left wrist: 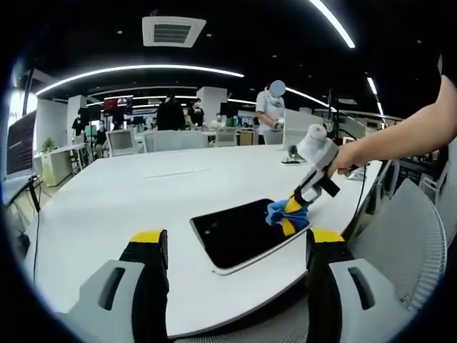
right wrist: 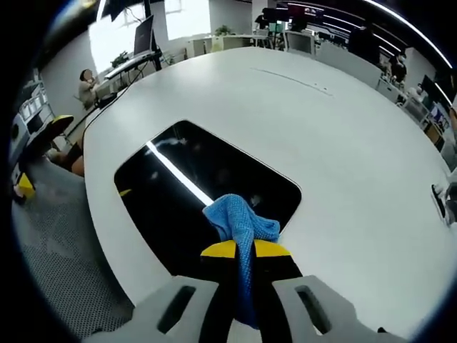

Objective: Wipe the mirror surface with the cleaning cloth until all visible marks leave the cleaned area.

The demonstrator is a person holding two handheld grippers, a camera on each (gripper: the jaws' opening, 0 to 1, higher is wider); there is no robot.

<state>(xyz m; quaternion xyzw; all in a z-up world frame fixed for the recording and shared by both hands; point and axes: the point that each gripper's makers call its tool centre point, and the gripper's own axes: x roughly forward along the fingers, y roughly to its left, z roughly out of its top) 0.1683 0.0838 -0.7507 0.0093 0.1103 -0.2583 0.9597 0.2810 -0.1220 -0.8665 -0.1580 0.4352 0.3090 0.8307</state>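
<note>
- Wiping is in hand: right gripper [right wrist: 238, 249] clamps the cloth [right wrist: 239, 218], pressed on the mirror [right wrist: 178, 179] at the table [right wrist: 343, 157] edge.
- Left gripper [left wrist: 235, 239] hovers, jaws apart, empty.
- Next: likely sweep the cloth across the rest of the glass.

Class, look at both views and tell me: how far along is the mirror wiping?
Done: the right gripper is shut on the blue cloth and has it pressed on the mirror, near one edge. In hand: wiping that edge area. Left: most of the dark mirror lies beyond the cloth; marks are too small to judge. The left gripper hangs open, off the mirror, above the white table.
</note>
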